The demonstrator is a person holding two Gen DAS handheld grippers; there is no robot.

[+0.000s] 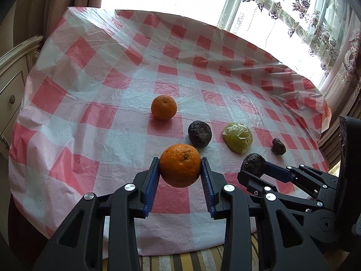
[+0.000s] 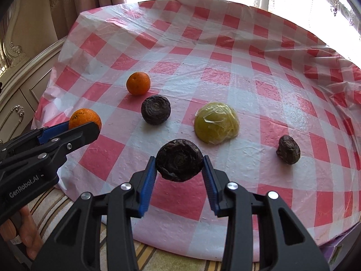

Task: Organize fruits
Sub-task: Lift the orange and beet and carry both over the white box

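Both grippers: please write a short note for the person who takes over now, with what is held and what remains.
Left gripper: shut on an orange, off the cloth.
Right gripper: shut on a dark fruit, also lifted.
On the checked cloth: second orange, two more dark fruits, wrapped green half.
Done: both picks.
Left: place both, then sort the rest.

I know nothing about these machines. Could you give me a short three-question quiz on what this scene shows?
1. True or false: the left tool grips a round orange fruit.
2. What does the right tool hold? A. the green plastic-wrapped half fruit B. a dark wrinkled round fruit C. nothing
3. How many fruits lie loose on the red-and-white checked tablecloth?

Key: 1 true; 2 B; 3 four.
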